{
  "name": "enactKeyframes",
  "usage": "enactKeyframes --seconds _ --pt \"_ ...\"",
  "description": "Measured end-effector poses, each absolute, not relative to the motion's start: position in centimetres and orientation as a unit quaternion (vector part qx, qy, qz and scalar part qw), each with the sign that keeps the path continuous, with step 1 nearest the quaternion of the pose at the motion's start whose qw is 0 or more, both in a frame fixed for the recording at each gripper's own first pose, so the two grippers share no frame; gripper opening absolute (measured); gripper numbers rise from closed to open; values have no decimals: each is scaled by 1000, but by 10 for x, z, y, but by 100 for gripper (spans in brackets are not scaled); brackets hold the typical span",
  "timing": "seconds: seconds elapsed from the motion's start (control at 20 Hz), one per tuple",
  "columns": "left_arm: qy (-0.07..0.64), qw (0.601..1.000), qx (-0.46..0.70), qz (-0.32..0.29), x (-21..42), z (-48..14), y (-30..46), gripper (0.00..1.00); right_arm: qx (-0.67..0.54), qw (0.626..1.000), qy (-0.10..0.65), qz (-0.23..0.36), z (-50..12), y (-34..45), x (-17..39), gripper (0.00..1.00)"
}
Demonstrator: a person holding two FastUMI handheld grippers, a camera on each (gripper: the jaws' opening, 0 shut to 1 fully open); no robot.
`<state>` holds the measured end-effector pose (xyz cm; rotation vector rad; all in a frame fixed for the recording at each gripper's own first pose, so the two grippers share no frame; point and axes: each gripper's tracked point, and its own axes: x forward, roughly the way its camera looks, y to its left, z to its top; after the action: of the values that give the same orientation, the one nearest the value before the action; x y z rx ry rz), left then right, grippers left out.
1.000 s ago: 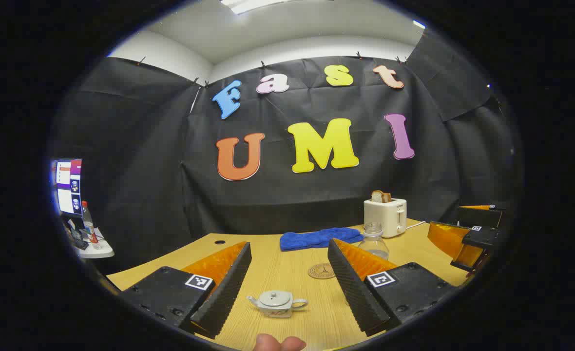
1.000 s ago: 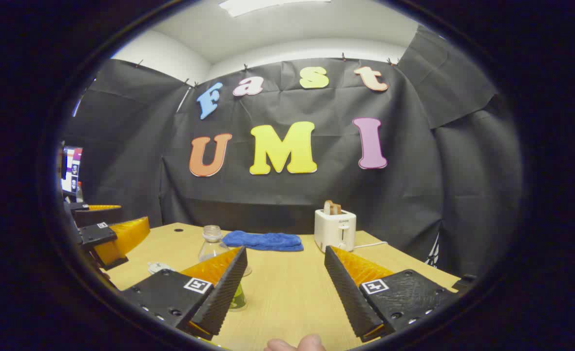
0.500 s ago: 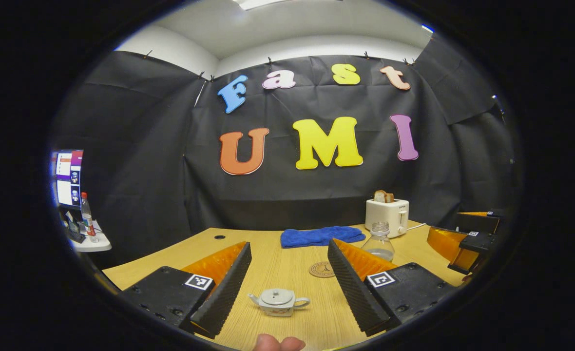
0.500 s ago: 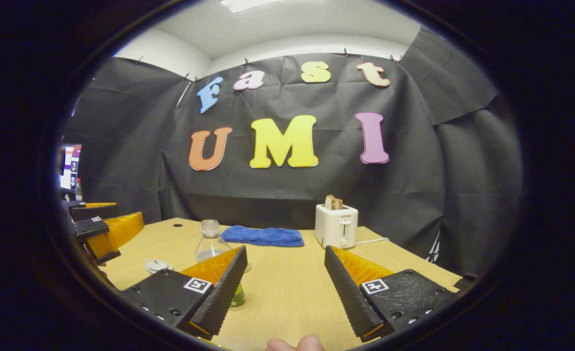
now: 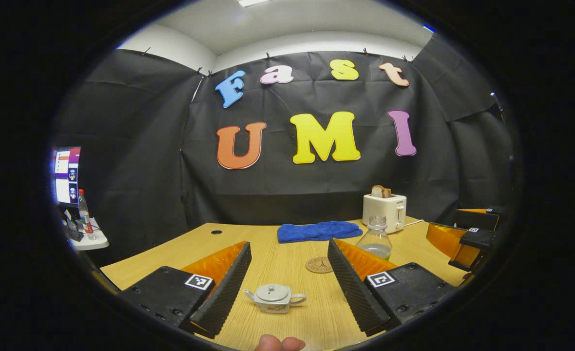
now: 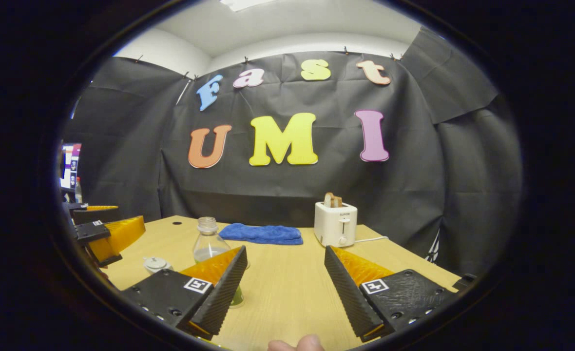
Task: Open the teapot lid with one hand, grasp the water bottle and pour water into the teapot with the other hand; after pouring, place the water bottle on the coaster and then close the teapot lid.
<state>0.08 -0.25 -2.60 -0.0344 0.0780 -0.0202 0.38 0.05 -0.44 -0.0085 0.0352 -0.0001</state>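
Observation:
A small white teapot [image 5: 274, 298] with its lid on stands on the wooden table [image 5: 287, 263], low between the fingers of my left gripper [image 5: 289, 245], which is open and empty above it. Beyond it lie a round brown coaster [image 5: 319, 264] and a clear, uncapped water bottle [image 5: 375, 239] with a little water. My right gripper [image 6: 285, 251] is open and holds nothing. In the right gripper view the bottle [image 6: 208, 241] stands just behind its left finger, which hides its lower part. The teapot [image 6: 155, 264] sits at the far left.
A white toaster [image 5: 385, 212] with bread and a blue cloth [image 5: 316, 230] sit at the back of the table. The right gripper [image 5: 463, 239] hovers at the right edge of the left gripper view. The left gripper [image 6: 107, 234] hovers at the left of the right gripper view. A side table [image 5: 85, 241] stands off left.
Both cameras have shifted slightly, so the table objects sit a little differently in view. Both grippers stay open and nothing on the table has moved.

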Motion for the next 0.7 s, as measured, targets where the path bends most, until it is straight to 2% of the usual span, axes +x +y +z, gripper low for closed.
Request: enactKeyframes --seconds 0.3,0.55,0.6,0.7 --pt "65 998 -13 -8 -5 -55 2 99 10 999 49 6 -27 -8 7 97" --pt "102 994 -30 -4 5 -85 6 96 6 998 58 -2 -34 -18 11 95" --pt "109 993 -35 -2 8 -89 7 99 4 998 59 -3 -35 -20 11 95" --pt "121 992 -43 1 14 -98 11 99 -2 998 58 -8 -34 -23 12 95"
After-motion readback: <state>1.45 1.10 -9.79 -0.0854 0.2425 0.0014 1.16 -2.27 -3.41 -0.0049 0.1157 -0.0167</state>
